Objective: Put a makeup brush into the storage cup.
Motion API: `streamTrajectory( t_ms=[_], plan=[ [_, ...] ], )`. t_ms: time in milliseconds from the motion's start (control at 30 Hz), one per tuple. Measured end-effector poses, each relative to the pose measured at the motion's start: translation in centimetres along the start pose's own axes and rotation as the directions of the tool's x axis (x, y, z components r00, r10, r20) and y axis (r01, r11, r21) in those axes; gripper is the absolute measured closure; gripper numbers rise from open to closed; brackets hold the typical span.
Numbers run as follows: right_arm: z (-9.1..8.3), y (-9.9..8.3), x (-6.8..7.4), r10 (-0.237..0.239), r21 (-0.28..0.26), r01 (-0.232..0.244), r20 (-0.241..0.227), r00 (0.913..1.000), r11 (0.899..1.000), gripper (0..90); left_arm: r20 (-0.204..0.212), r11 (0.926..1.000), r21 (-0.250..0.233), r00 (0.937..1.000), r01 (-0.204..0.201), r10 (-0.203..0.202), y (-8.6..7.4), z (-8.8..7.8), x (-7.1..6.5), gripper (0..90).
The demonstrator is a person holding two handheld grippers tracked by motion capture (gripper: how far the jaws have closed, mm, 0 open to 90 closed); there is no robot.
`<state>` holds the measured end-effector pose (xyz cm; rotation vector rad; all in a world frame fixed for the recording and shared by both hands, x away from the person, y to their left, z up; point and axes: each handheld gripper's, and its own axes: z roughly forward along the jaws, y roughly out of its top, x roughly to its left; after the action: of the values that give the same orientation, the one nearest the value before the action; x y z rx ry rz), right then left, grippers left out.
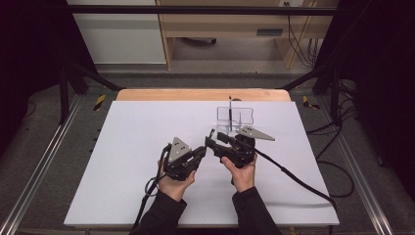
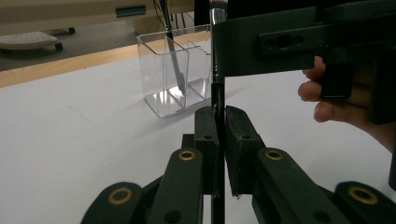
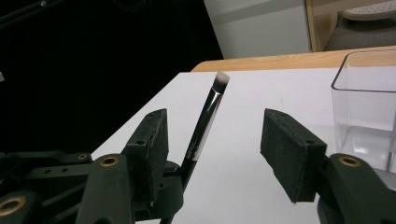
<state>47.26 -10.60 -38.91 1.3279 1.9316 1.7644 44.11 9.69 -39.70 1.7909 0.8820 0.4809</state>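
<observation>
The left claw [image 2: 219, 135] is clenched on the thin black-handled makeup brush with a silver ferrule [image 3: 205, 122], holding it upright above the white bench [image 1: 137, 147]. The right claw [image 3: 215, 154] brackets the brush, its pads apart and not touching it. If the left lets go before the right closes, the brush may topple. Beyond, the clear plastic divided organiser [image 2: 170, 77] holds another dark brush [image 2: 175, 65].

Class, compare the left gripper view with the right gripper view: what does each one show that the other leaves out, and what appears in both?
Left gripper view: the left gripper shut on the brush handle, and a second brush standing in the clear organizer.

Right gripper view: the right gripper open around the brush, pads apart from it, and the pale bristle tip.

Both: the brush, the organizer, the white table.
</observation>
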Motion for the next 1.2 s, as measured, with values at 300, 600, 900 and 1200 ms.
streamTrajectory(
  t_ms=[300,600,900,1200],
  plan=[
    [0.09,-0.09,0.05,0.014,0.0,-0.014,-0.015,0.9998,1.0,48.4,0.0,1.0,-0.009,1.0,-0.003,0.003,0.19,0.0,-0.35,83.5],
    [0.21,-0.2,0.12,0.034,0.001,-0.034,-0.039,0.9987,0.999,54.6,-0.001,0.9998,-0.019,1.0,-0.003,0.003,0.21,-0.04,-0.56,83.5],
    [0.22,-0.13,0.15,0.055,-0.004,-0.055,-0.051,0.9972,0.998,62.6,-0.005,0.9997,-0.024,1.0,0.002,-0.002,0.21,-0.01,-0.67,83.5],
    [0.27,-0.14,0.15,0.07,-0.003,-0.07,-0.065,0.9955,0.998,68.2,-0.006,0.9997,-0.026,1.0,-0.001,0.001,0.21,-0.05,-0.71,83.5]
  ],
)
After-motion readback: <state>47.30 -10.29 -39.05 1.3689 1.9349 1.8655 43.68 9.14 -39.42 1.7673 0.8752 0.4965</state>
